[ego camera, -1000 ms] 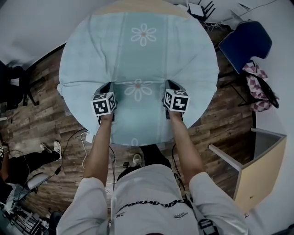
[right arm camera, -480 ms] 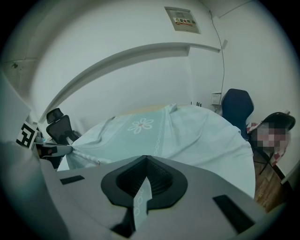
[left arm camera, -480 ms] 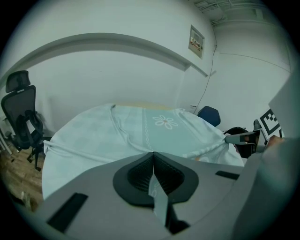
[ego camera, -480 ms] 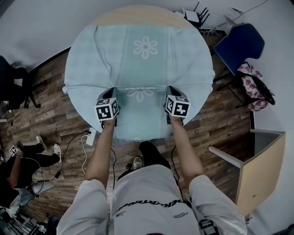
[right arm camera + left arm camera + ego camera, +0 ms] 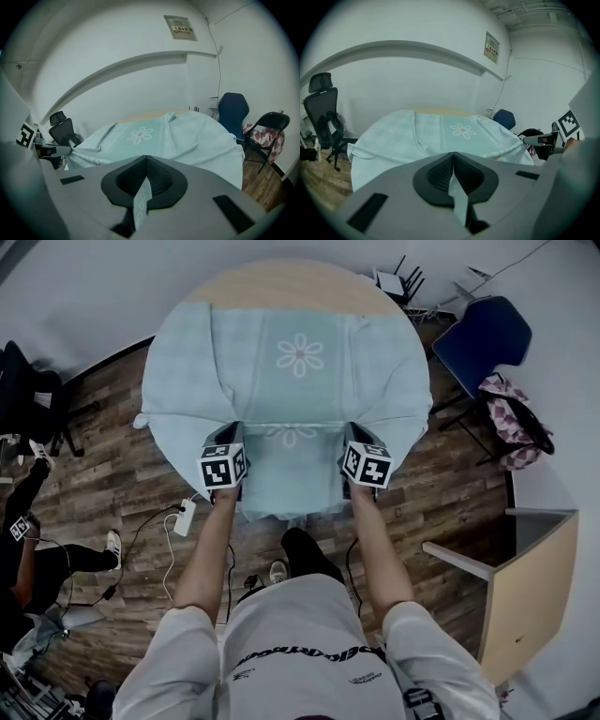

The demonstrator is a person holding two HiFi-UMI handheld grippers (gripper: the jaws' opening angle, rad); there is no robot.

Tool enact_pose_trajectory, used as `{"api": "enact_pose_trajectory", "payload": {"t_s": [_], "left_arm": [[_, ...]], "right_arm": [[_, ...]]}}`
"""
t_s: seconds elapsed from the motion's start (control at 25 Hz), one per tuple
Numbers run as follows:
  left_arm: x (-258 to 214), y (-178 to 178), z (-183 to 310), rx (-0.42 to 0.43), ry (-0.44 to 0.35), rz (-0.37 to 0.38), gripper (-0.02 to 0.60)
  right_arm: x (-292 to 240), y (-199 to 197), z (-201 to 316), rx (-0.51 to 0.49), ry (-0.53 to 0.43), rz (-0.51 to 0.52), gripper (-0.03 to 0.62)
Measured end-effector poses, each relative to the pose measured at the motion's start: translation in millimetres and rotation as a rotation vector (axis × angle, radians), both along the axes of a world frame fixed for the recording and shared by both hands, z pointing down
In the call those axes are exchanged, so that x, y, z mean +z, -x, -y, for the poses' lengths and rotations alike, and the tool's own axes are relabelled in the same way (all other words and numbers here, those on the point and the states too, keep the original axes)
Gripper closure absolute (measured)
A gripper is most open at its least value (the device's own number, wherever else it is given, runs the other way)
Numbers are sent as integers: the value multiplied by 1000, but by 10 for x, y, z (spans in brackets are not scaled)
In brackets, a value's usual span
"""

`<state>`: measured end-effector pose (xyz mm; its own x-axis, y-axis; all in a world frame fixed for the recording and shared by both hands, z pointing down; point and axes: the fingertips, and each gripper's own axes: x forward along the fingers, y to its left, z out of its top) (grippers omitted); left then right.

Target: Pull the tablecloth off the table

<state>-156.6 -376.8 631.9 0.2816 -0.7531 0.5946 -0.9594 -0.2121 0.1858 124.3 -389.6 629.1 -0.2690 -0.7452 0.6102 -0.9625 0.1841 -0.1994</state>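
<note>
Close to the person, two bare arms (image 5: 208,549) reach out, each with a pair of tongs at its end. The left tongs (image 5: 453,164) are closed tight on a thin strip of the tablecloth (image 5: 300,390), and the cloth pokes out between the black pads. The right tongs (image 5: 145,164) are closed on the tablecloth too, pinching a fold with a little chain pattern on it. Both pairs hold the near edge of the light blue cloth, one on each side. The cloth between them hangs down over the near side of the table.

The rest of the tablecloth lies on the round table (image 5: 291,277), with folds running from the tongs out to the sides. A white flower (image 5: 300,354) is printed in the middle. At the far side, a strip of the wooden table top is bare.

Down on the brown wood floor (image 5: 112,456), a white power strip (image 5: 184,517) lies left of the person. Farther off, a blue chair (image 5: 483,334) stands right of the table. A black office chair (image 5: 323,112) stands left of it by the white wall.
</note>
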Motion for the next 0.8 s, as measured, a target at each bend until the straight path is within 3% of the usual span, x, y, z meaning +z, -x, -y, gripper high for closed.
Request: {"api": "enact_pose_trajectory", "payload": {"t_s": [0.8], "left_arm": [[-712, -21, -1210, 26, -145, -26, 566]], "right_arm": [[-646, -31, -1209, 22, -148, 12, 562]]}}
